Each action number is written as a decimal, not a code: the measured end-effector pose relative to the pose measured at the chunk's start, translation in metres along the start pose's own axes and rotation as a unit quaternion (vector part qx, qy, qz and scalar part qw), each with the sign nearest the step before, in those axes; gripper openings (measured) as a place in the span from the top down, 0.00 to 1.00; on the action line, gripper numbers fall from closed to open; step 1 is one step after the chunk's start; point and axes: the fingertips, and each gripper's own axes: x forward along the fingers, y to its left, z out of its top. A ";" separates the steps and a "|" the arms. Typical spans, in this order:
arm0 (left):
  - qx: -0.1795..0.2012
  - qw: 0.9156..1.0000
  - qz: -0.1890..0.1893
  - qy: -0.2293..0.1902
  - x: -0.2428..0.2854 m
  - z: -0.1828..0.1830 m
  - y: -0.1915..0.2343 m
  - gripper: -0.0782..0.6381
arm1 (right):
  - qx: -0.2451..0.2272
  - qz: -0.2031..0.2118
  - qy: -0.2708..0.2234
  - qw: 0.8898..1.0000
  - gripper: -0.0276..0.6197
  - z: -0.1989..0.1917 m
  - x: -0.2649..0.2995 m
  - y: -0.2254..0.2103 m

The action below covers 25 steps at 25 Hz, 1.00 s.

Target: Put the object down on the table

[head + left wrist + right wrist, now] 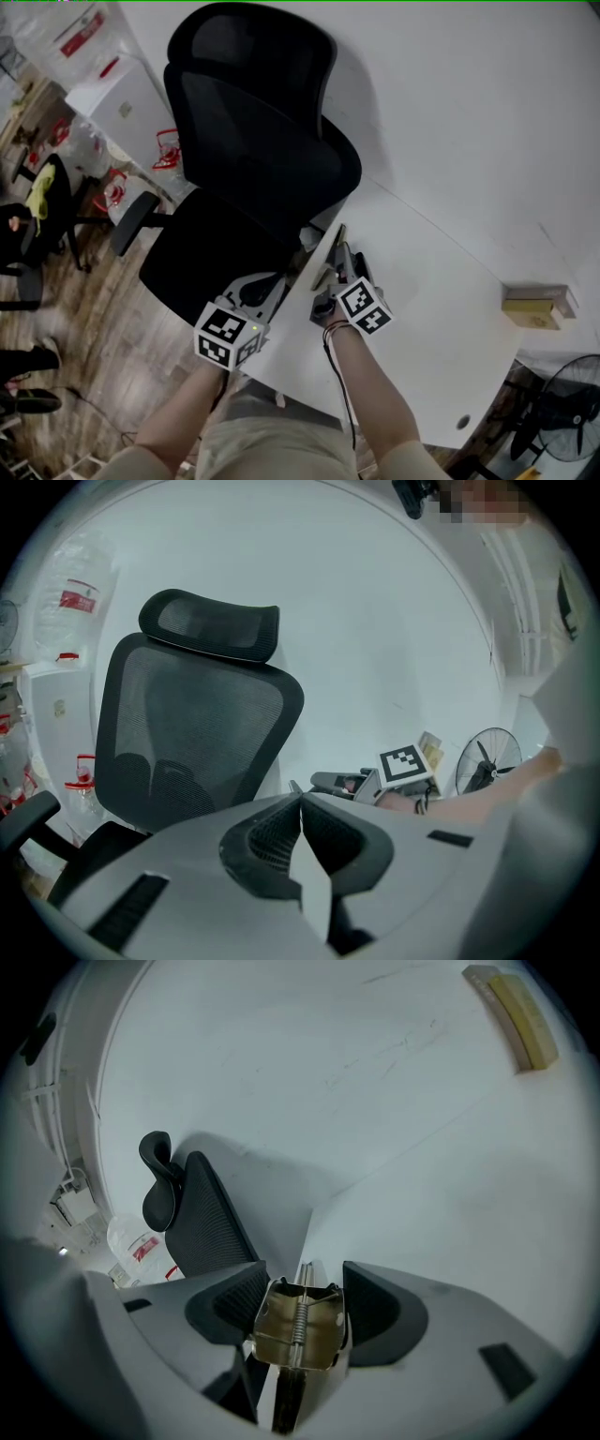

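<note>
My right gripper (300,1283) is shut on a brass-coloured spring clip (298,1327) fixed to a thin flat board, which I take for a clipboard. In the head view the board (328,249) stands on edge over the near left corner of the white table (441,309), with the right gripper (330,270) around its lower end. Whether the board touches the table is hidden. My left gripper (272,283) hangs just left of it, off the table's edge, near the chair seat. Its jaws (302,801) are shut with nothing between them.
A black mesh office chair (253,159) stands close at the table's left. A yellowish box (536,307) lies at the table's far right edge, by the wall. A floor fan (572,422) stands beyond the table's right end. Bags and a white cabinet (127,108) are at far left.
</note>
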 end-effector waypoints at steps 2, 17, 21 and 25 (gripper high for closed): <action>-0.002 1.000 -0.006 0.005 -0.002 -0.003 -0.001 0.86 | 0.009 0.001 -0.009 1.000 0.56 0.002 -0.002 -0.002; -0.017 1.000 -0.006 0.012 -0.014 -0.018 -0.003 0.86 | 0.030 0.067 -0.068 0.995 0.43 0.019 -0.021 -0.003; -0.020 1.000 -0.011 0.016 -0.016 -0.020 -0.009 0.86 | -0.016 0.082 -0.068 0.994 0.37 0.019 -0.029 -0.003; -0.016 1.000 -0.017 0.018 -0.017 -0.019 -0.015 0.86 | -0.037 0.088 -0.071 0.993 0.36 0.023 -0.035 -0.008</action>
